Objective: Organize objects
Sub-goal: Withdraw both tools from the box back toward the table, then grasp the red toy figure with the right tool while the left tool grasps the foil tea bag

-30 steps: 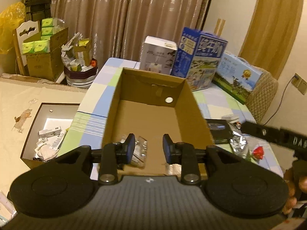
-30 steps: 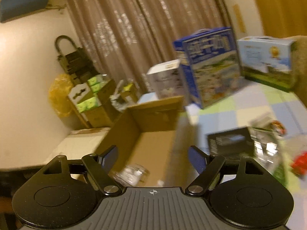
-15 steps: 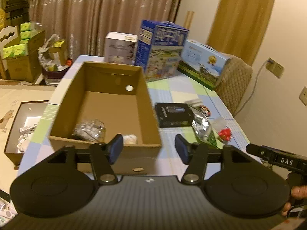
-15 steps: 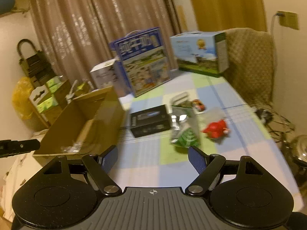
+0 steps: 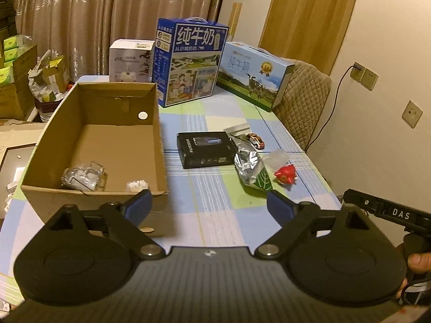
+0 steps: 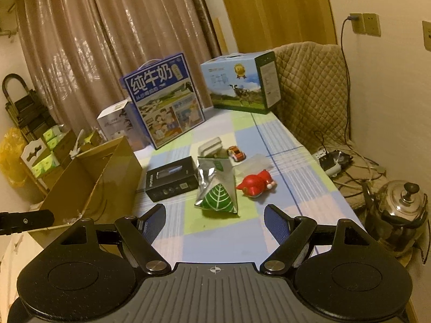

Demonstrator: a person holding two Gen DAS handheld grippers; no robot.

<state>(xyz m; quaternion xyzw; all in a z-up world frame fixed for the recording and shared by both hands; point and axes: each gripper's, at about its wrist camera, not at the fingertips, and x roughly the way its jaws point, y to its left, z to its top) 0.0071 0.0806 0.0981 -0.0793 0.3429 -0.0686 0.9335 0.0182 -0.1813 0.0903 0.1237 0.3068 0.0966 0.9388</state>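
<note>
- My left gripper [image 5: 208, 207] hangs above the near edge of the table [image 5: 215, 223] with its jaws spread wide and nothing between them.
- Ahead and to the left of that gripper sits the cardboard box [image 5: 97, 145], open at the top; its near wall is just beyond my left fingertip [image 5: 140, 206].
- Inside the box, against the near wall, lie a clear plastic packet [image 5: 82, 179] and, to its right, a small white bundle [image 5: 137, 185]; the two are apart.
- Straight ahead of the left gripper, past the box's right wall, a flat black box [image 5: 206, 152] lies on the checked cloth.
- Touching its right edge is a silver pouch [image 5: 252, 167] with a green leaf print, lying on its side ahead of my right fingertip [image 5: 277, 206].
- Just right of the pouch is a red toy [image 5: 285, 175], with a clear plastic wrapper [image 5: 276, 157] behind it and a little toy car [image 5: 256, 140] farther back.
- My right gripper [image 6: 214, 220] is also released, jaws wide apart and empty, low over the near part of the table.
- From it, the cardboard box [image 6: 91, 177] is off to the left, the black box [image 6: 171, 181] ahead-left, the pouch [image 6: 216, 188] straight ahead between the fingers, and the red toy [image 6: 256, 184] just right of the pouch.
- At the far end stand a white carton [image 5: 130, 62], a tall blue milk carton [image 5: 188, 62] and a lower light-blue milk carton [image 5: 253, 76], left to right.
- Off the table to the right of my right gripper sits a metal kettle [image 6: 398, 210].
</note>
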